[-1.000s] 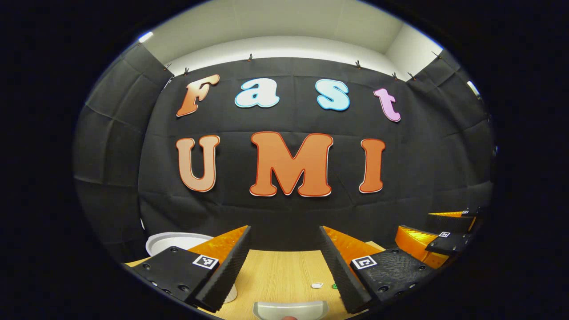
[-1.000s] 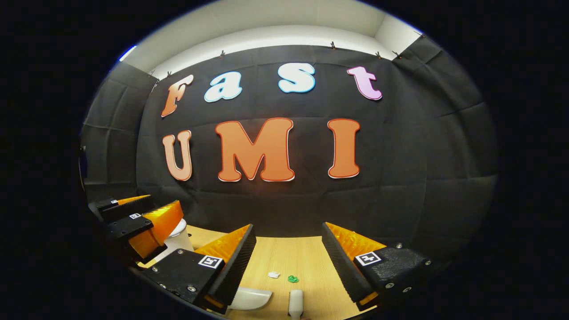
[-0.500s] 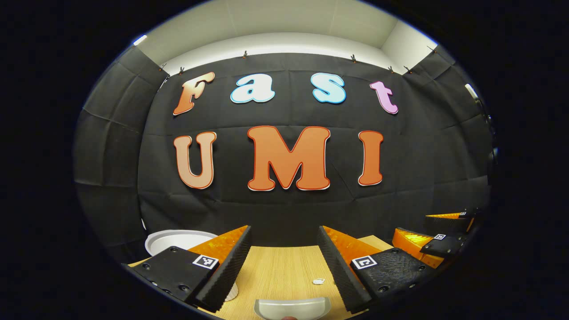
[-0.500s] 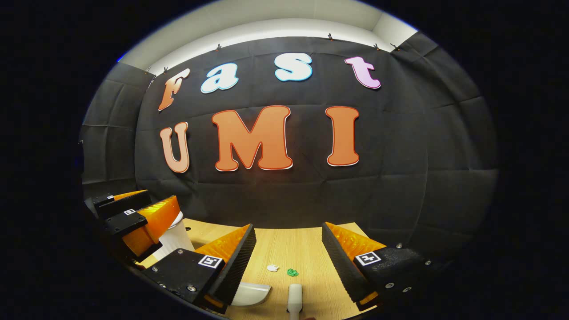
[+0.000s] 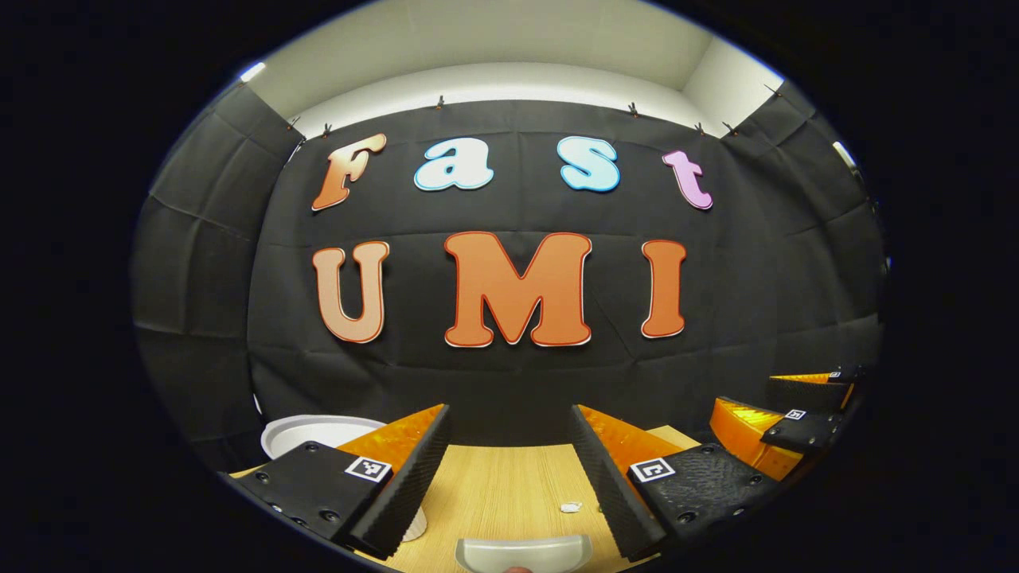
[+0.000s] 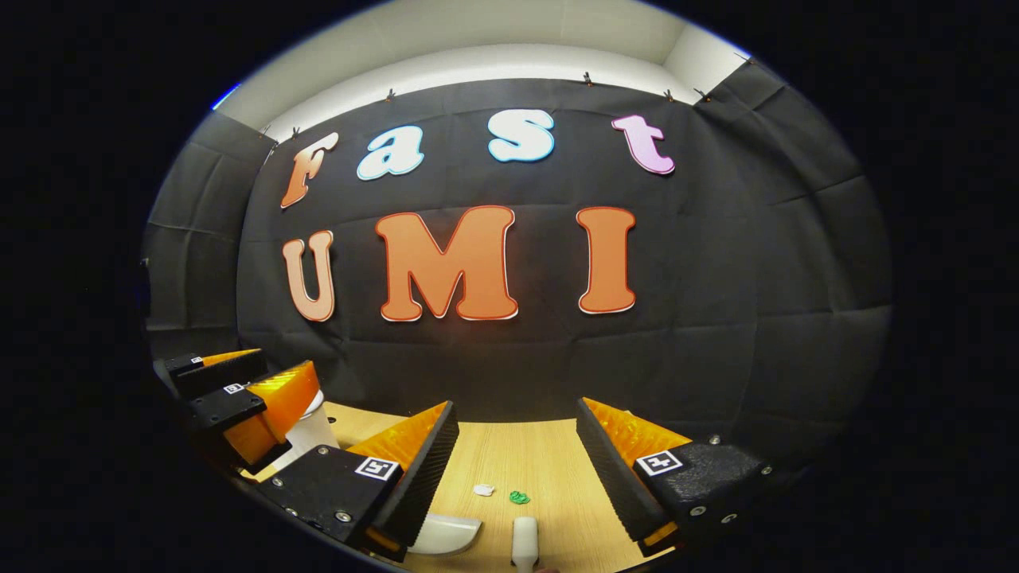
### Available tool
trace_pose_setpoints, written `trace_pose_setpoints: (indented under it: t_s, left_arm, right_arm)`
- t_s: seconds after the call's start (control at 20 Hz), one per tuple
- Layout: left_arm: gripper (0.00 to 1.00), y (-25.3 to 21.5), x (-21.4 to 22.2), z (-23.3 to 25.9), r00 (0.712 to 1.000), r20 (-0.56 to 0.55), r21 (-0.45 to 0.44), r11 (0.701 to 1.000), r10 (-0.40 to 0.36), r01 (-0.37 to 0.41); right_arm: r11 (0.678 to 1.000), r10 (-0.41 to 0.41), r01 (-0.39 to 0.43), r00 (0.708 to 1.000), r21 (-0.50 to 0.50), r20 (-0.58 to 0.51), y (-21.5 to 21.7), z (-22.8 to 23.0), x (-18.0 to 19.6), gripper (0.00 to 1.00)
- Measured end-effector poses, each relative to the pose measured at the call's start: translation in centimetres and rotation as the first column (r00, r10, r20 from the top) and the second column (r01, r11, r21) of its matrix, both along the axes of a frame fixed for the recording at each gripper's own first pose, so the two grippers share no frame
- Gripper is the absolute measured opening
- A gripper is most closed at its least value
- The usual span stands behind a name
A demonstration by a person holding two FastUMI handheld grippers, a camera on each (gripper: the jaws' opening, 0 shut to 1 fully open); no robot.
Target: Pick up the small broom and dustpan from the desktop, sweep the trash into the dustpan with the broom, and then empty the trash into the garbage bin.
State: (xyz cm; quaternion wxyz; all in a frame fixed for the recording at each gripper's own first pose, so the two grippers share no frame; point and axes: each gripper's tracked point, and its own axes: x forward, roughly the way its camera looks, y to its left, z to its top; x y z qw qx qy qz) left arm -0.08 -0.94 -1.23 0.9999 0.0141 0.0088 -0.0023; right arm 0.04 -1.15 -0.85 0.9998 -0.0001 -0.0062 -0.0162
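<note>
In the left gripper view my left gripper hangs open over the wooden desktop, nothing between its fingers. The pale dustpan lies just below it, and a white scrap lies by the right finger. My right gripper is open too. Below it the broom's white handle points at me, with the dustpan to its left. A white scrap and a green scrap lie ahead on the desktop. The white garbage bin stands at the far left.
The right gripper appears at the right edge of the left gripper view. In the right gripper view the left gripper is at the left, in front of the bin. The black cloth wall closes off the desk's far edge.
Both views dipped slightly and came back up; the grippers hardly moved. In the left gripper view the green scrap has slipped out of sight behind the right finger.
</note>
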Motion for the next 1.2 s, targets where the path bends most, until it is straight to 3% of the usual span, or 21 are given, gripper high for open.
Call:
trace_pose_setpoints:
  t_s: [1.0,1.2]
  left_arm:
    - [0.93,0.1,-0.7,-0.5,1.0,-0.014,-0.008,1.0,-0.001,0.001]
    - [0.93,-0.1,-0.6,-2.1,0.998,-0.064,-0.022,1.0,-0.017,0.015]
  right_arm:
    - [1.0,0.002,-0.002,1.0,-0.013,-0.006,0.3,-0.9,-0.4,0.93]
    - [1.0,0.006,-0.007,0.998,-0.016,-0.068,0.5,-2.9,0.0,0.93]
